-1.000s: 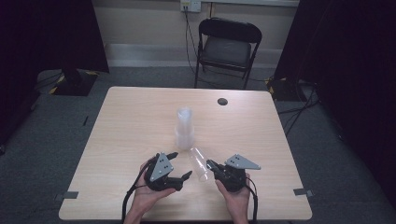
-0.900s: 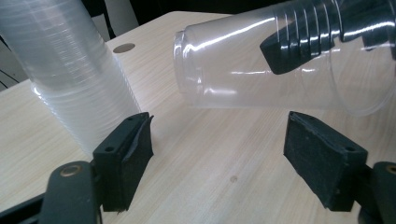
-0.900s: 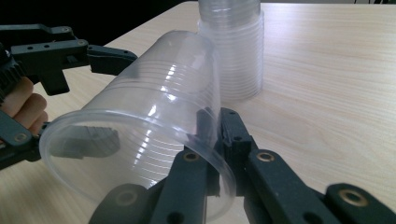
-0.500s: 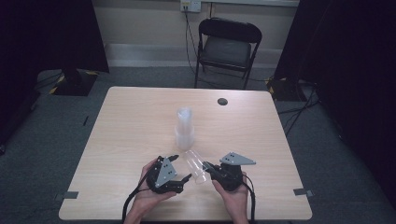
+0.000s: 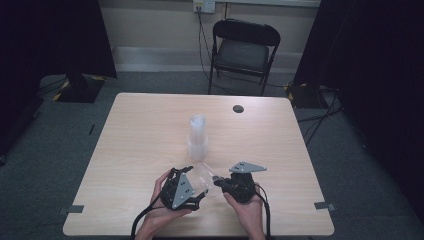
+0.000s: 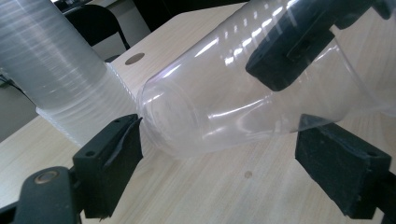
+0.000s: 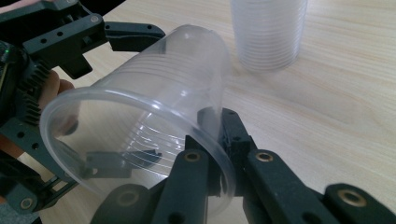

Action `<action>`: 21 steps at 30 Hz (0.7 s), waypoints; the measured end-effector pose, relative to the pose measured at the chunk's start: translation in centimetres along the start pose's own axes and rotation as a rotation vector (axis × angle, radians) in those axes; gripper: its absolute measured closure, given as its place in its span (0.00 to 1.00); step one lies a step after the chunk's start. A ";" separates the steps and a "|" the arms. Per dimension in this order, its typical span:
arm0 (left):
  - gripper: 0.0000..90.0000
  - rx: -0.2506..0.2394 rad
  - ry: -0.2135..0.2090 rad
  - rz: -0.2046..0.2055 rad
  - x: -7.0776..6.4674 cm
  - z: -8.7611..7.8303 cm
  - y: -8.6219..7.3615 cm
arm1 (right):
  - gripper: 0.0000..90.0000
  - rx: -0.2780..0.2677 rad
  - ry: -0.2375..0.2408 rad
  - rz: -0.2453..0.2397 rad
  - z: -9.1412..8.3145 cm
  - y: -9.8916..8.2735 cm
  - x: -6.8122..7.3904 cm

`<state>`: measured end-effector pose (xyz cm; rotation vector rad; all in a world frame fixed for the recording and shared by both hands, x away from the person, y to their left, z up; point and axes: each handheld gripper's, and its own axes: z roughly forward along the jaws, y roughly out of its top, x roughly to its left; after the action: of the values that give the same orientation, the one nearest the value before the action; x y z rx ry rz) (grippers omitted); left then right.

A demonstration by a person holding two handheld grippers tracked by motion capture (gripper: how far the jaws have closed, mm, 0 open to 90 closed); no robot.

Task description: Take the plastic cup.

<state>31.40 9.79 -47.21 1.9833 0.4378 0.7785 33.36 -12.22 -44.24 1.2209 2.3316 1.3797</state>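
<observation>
We're at a light wood table [image 5: 140, 150], with a folding chair [image 5: 243, 50] behind its far edge and a small dark round spot [image 5: 238, 108] on the top near that edge.

A stack of clear plastic cups [image 5: 197, 136] stands upright around the table's middle, mouth down; in the right gripper view it sits just beyond the held cup, apart from it.

Left gripper [image 5: 192, 192] sits at the near edge in our left hand [image 5: 162, 215]. Its jaws have just been opening and now stand wide apart. In the left gripper view the single cup [image 6: 243, 93] lies across between them; one pad sits right at the cup's base end, the other is clear of the wall. No squeeze on it that we can see.

Right gripper [image 5: 218, 181] is just beside it, in our right hand [image 5: 247, 215]. Its jaws are together, pinching the cup's rim wall, one jaw inside the mouth and one outside.

The single cup is off the table, tilted on its side between the two grippers, mouth toward the right one, base toward the left.
</observation>
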 end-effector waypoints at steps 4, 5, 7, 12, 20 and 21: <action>0.16 -0.009 0.003 0.015 -0.2 0.0 0.1 | 0.98 0.014 -0.001 0.000 0.2 0.3 0.0; 0.16 -0.016 0.006 0.020 -0.3 0.0 0.1 | 0.98 0.020 -0.001 0.000 0.2 0.4 0.1; 0.15 -0.027 0.014 0.033 -0.4 0.0 0.2 | 0.98 0.030 -0.001 -0.005 0.3 0.5 0.2; 0.12 -0.036 0.015 0.055 -0.5 0.1 0.2 | 0.98 0.057 -0.003 -0.019 0.5 0.9 0.3; 0.10 -0.055 -0.034 0.051 -0.7 0.5 0.2 | 0.97 0.076 0.014 -0.044 0.9 1.2 0.6; 0.13 -0.058 -0.032 0.050 -0.8 0.5 0.2 | 0.97 0.068 0.009 -0.049 1.0 1.3 0.8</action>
<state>31.20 8.89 -47.52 1.9568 0.3440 0.7811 34.12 -10.72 -43.55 1.1701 2.4163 1.3030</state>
